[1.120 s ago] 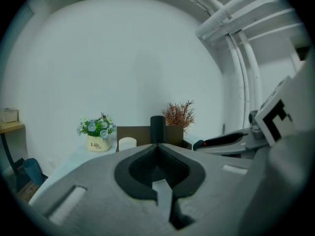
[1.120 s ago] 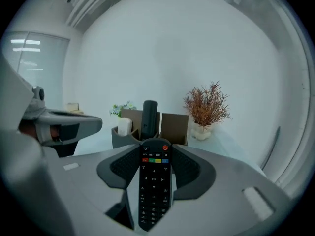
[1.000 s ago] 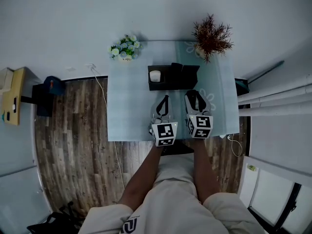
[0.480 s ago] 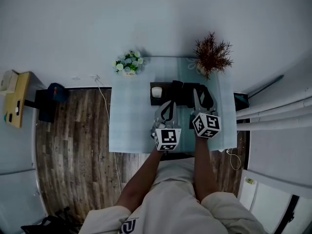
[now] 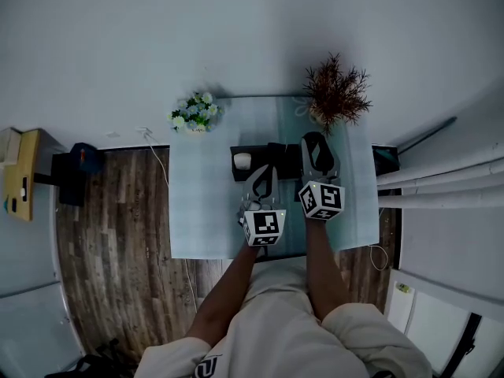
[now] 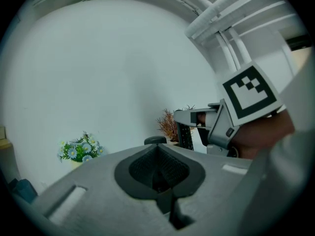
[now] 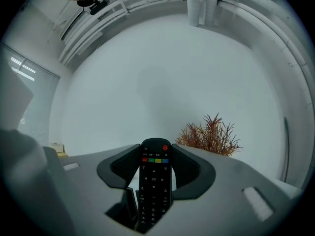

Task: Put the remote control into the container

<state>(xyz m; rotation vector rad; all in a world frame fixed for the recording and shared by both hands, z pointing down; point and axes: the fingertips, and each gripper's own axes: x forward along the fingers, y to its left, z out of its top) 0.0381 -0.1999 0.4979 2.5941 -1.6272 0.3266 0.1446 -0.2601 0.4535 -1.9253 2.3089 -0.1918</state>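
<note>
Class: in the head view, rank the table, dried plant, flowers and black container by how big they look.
1. table
2. dried plant
3. black container and flowers: they look alike, and the container is partly covered, so unranked.

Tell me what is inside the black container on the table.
The container holds a small white object at its left end. The left gripper and the right gripper cover much of the rest, so what lies there cannot be seen.

Dim, flat, cool light; heavy fisheye bending at edges; near left gripper (image 6: 158,156) softly blurred
</note>
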